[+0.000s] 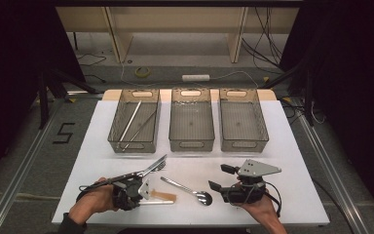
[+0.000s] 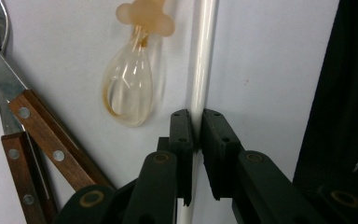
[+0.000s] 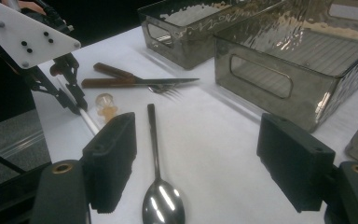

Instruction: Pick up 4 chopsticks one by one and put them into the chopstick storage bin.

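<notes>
My left gripper (image 2: 197, 126) is shut on a thin white stick (image 2: 203, 56) that lies on the white table near the front left edge. In the high view the left gripper (image 1: 145, 196) sits over the stick (image 1: 158, 203). A small translucent amber spoon (image 2: 128, 88) lies just beside the stick. A wooden-handled knife (image 2: 51, 140) and fork (image 2: 21, 182) lie side by side to its left. My right gripper (image 3: 198, 163) stands open above the bowl of a metal spoon (image 3: 161, 200), without touching it; the high view shows the right gripper (image 1: 221, 178) to the right of that spoon (image 1: 195, 191).
Three smoky plastic bins stand in a row at the back: the left bin (image 1: 132, 145) holds two long thin sticks (image 1: 131, 122), while the middle bin (image 1: 191, 144) and the right bin (image 1: 243, 145) hold nothing. The table's front edge runs close behind both hands.
</notes>
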`<action>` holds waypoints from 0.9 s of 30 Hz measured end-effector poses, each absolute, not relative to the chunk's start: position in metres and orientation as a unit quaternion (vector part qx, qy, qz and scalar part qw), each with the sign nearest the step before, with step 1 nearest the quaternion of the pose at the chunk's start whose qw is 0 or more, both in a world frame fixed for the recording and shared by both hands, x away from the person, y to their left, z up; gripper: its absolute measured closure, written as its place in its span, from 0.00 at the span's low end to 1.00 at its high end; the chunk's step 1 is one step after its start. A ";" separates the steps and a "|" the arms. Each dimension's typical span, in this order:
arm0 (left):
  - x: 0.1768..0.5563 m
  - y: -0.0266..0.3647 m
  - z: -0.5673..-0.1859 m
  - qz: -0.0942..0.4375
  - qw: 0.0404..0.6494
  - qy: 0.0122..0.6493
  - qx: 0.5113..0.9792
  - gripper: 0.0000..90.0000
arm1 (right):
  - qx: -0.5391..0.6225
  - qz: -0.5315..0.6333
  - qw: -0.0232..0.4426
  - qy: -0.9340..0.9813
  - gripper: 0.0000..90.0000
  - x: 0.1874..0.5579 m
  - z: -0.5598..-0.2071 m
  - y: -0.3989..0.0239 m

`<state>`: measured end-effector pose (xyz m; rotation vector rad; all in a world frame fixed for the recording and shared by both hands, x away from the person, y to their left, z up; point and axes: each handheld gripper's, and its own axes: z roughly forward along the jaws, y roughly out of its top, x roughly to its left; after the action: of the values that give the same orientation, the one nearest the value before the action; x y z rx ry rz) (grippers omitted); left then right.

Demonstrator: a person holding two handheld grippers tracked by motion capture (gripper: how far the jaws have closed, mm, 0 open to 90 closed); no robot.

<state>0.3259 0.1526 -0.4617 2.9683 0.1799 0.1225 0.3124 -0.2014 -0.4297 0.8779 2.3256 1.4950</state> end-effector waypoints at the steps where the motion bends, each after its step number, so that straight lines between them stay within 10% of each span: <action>1: 0.326 0.152 -0.462 0.040 0.083 0.059 0.994 0.91 | 0.301 0.512 0.119 0.796 0.33 0.312 -0.430 -0.201; 27: 0.322 0.153 -0.459 0.047 0.076 0.021 0.996 0.93 | 0.293 0.503 0.112 0.805 0.33 0.313 -0.432 -0.198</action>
<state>0.3219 0.1531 -0.4594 2.9853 0.0636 0.1409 0.3132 -0.1983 -0.4322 0.8614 2.3640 1.4760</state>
